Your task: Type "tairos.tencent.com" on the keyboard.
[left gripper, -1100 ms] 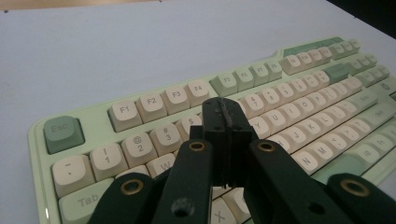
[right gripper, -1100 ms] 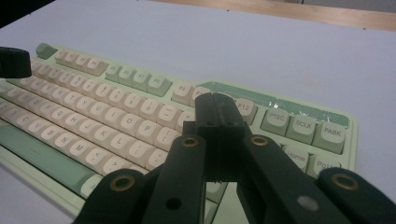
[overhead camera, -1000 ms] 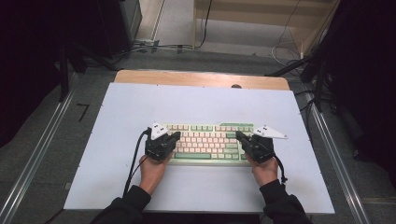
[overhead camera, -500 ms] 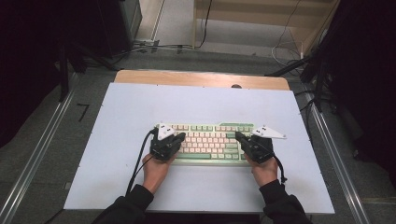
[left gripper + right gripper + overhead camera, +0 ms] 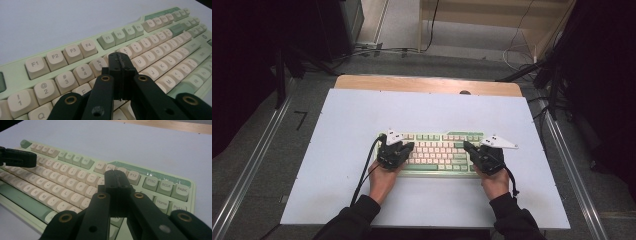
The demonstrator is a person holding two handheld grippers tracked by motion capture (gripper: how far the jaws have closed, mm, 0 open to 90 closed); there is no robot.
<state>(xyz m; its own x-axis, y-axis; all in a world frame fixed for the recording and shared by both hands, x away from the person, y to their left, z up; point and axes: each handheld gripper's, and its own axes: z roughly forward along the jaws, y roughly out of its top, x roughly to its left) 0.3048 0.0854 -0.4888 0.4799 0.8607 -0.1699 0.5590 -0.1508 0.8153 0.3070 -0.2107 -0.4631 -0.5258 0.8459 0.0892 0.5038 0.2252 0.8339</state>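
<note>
Since a second ago, left claw [image 5: 408,146] shifted inward; both claws, right claw [image 5: 468,146] included, pressed together over one keyboard [image 5: 432,151].
</note>
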